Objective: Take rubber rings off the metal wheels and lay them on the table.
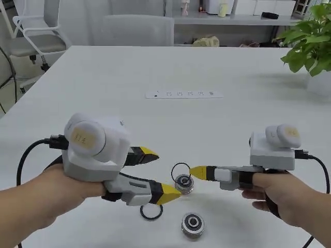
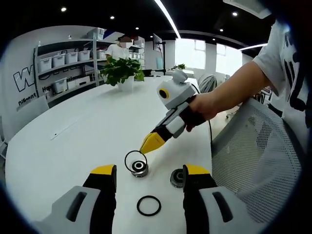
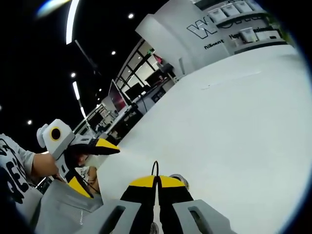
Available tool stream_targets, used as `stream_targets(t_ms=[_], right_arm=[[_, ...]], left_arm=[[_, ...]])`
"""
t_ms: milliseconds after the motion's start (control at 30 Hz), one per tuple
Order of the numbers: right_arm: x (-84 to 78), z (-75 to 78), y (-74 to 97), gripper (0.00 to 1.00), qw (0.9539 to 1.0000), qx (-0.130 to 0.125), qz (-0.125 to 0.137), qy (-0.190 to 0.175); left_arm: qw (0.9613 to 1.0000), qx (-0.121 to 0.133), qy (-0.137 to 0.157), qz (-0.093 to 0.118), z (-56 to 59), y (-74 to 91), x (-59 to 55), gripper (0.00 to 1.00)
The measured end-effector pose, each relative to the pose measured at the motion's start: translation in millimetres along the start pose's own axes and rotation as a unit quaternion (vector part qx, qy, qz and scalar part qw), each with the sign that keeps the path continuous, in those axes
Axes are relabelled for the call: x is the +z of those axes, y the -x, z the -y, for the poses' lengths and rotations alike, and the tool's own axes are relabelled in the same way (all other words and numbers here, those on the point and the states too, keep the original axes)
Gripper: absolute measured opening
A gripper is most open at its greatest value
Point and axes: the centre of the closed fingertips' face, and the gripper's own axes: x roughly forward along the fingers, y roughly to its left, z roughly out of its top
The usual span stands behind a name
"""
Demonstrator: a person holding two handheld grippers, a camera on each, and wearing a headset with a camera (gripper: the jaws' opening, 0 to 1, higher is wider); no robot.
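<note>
Two metal wheels sit near the table's front edge. My right gripper is shut on a thin black rubber ring, which stands up loosely over the nearer-centre wheel. The second wheel lies closer to me. A loose black ring lies flat on the table beside it. My left gripper hovers just left of the wheels, open, with nothing between its jaws. It appears at the left in the right gripper view.
The white table stretches far ahead. A flush socket strip is set in its middle. A potted plant stands at the far right edge. Chairs stand behind the table.
</note>
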Motion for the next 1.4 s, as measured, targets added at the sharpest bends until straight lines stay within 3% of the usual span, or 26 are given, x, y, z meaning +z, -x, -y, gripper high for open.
stream_targets(t_ms=[567,1000,1400], right_arm=[[6.5,-19.6,-3.2,0.0,0.9998,0.018,0.0,0.007],[5.5,-38.5,-13.1,0.0,0.9991,0.035,-0.013,0.02],[-3.7,-54.5,-23.1,0.0,0.9979,0.05,-0.031,0.026]], left_arm=[[0.9998,0.013,0.003,0.014,-1.5,28.0,4.0,0.59],[0.999,0.038,0.006,0.021,-6.0,57.9,-1.7,0.67],[0.9984,0.05,0.011,0.022,-5.4,72.2,-8.9,0.69]])
